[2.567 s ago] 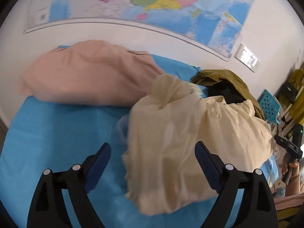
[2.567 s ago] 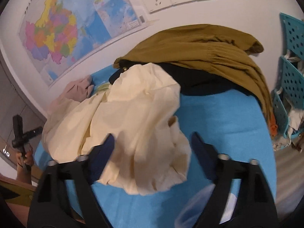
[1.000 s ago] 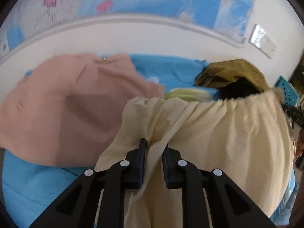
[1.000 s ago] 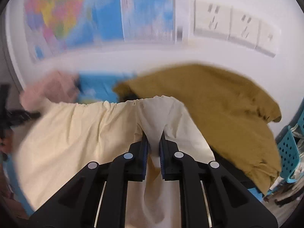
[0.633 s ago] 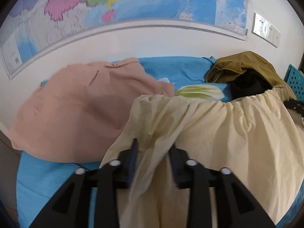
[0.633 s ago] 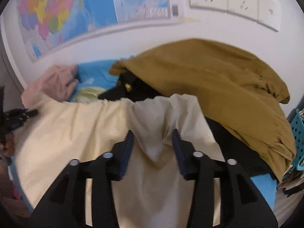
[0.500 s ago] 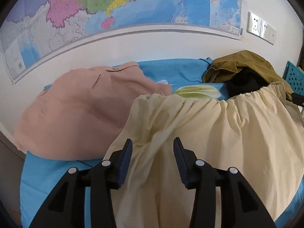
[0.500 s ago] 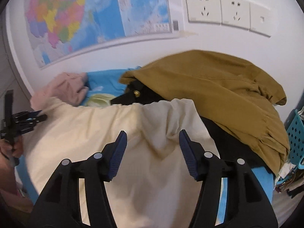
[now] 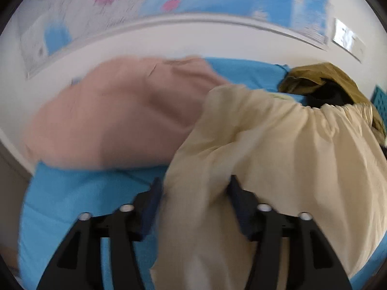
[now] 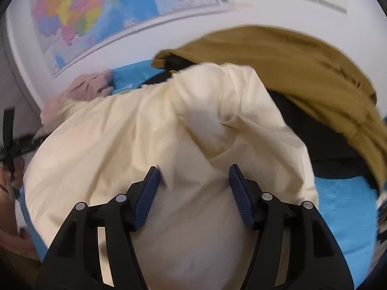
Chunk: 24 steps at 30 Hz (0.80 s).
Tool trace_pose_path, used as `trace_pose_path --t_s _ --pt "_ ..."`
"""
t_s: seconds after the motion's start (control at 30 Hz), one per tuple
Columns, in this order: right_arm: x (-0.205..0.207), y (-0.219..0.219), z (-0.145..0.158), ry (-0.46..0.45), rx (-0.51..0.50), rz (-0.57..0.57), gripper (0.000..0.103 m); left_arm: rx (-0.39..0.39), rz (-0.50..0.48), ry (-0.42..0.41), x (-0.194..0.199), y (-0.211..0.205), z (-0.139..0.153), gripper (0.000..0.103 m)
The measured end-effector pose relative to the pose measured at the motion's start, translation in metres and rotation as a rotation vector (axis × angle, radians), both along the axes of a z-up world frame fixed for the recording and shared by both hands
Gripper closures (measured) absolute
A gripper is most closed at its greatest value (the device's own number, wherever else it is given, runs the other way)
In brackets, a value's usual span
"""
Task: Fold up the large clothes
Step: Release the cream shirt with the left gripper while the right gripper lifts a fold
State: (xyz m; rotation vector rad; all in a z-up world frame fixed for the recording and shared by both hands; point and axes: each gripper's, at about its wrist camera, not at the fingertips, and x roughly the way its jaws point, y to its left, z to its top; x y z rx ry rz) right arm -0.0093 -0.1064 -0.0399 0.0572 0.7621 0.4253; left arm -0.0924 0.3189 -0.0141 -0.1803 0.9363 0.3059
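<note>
A large cream garment [image 9: 278, 145] with a gathered elastic edge lies spread on the blue table cover [image 9: 72, 198]. It also fills the right wrist view [image 10: 145, 145]. My left gripper [image 9: 194, 193] is open, its jaws wide apart with the cream cloth's left end lying loose between them. My right gripper [image 10: 193, 181] is open over the cloth's right end, which lies slack between the jaws. Neither grips the cloth.
A pink garment [image 9: 121, 111] lies at the back left of the table. An olive garment [image 10: 302, 65] over a black one [image 10: 314, 125] is heaped at the back right. A wall with a map [image 10: 108, 7] and sockets stands behind. A teal basket [image 9: 378, 99] is at the right.
Both grippers held the cream garment's gathered edge stretched between them, then opened and let it go. The cloth has dropped onto the table and both jaws have spread wider.
</note>
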Motion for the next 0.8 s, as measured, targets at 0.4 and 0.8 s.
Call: trace_pose_path --t_s 0.4,0.8 --pt "-0.063 -0.042 0.032 -0.082 0.076 -0.024 0.035 -0.165 -0.013 -0.129 -0.094 0.020 0.019 0.042" --pt "-0.095 -0.096 -0.008 0.019 0.133 -0.198 0.037 -0.184 -0.095 -0.119 -0.131 -0.009 -0.007 0.075"
